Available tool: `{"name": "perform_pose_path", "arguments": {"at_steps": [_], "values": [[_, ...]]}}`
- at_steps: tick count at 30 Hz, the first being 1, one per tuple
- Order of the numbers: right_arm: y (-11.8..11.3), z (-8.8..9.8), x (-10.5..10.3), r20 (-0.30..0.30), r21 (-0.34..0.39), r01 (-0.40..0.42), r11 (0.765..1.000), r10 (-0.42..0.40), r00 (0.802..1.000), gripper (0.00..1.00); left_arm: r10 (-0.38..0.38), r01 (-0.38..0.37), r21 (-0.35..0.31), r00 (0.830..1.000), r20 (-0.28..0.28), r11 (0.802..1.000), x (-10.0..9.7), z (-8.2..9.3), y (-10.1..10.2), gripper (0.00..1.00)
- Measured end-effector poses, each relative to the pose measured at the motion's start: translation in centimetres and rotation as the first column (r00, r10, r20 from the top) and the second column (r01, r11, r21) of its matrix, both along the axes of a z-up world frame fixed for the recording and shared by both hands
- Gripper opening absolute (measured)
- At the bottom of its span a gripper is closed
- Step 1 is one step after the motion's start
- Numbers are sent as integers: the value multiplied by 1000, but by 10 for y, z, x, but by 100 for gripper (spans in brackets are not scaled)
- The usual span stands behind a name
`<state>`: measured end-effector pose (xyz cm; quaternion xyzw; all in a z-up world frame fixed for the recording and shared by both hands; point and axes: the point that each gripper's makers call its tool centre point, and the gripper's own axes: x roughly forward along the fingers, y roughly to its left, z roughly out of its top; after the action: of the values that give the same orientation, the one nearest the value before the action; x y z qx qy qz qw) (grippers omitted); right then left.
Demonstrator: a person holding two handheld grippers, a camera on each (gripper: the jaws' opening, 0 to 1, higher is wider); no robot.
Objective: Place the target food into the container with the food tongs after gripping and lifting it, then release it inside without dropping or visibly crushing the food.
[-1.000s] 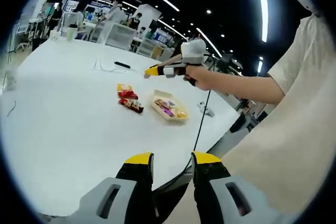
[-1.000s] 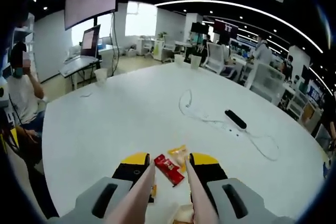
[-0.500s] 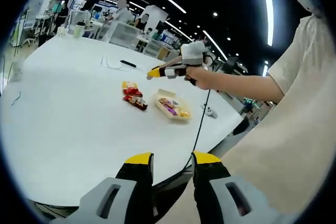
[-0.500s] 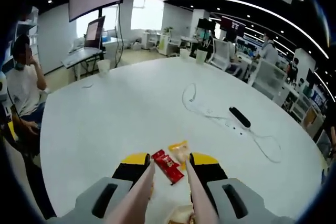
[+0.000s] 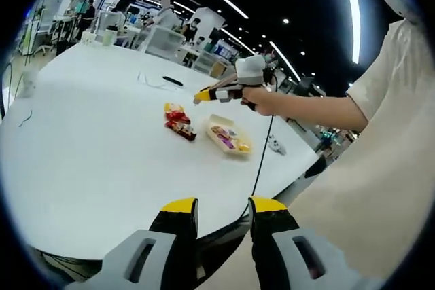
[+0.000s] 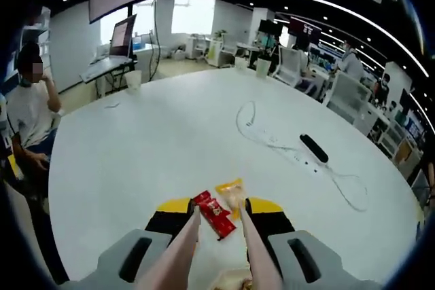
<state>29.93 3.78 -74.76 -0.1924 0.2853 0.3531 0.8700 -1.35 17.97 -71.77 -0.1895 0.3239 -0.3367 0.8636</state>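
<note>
Left hand-held gripper (image 5: 216, 210) hangs back off the tabletop (image 5: 88, 140) edge, jaws narrowly parted, empty. Centre: red snack packet (image 6: 215, 214) and orange packet (image 6: 231, 193) lie beside the container (image 5: 229, 138). Right hand-held gripper (image 6: 216, 210) holds the tongs (image 6: 183, 256) above them; squeeze too hard and the snack crushes.
</note>
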Motion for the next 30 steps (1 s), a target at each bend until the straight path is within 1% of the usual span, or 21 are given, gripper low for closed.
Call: {"name": "perform_pose_path", "arguments": {"at_steps": [7,10,17,20,23,27,30], "values": [[-3,-10,7,-13,-20,5,1000,-5,1000,30,13,-13,-9,1000,-19,1000,-4,-4,1,29],[-1,-14,7,-18,-28,0,1000,-1,1000,30,31,-31,-15,999,-27,999,-1,-6,3,29],[1,-17,16,-15,-37,2,999,-3,1000,30,33,-33,-22,999,-31,999,3,-7,3,29],[2,-23,20,-22,-38,10,999,-11,1000,30,26,-27,-22,999,-35,999,3,-8,2,29],[2,-27,24,-15,-51,15,999,-16,1000,30,27,-28,-22,999,-36,999,3,-9,3,29],[6,-32,30,-10,-63,1,998,-1,1000,30,41,-43,-27,998,-49,999,1,-12,5,29],[6,-40,35,-5,-95,0,995,-1,1000,30,41,-43,-26,997,-60,999,-2,-15,4,29]]}}
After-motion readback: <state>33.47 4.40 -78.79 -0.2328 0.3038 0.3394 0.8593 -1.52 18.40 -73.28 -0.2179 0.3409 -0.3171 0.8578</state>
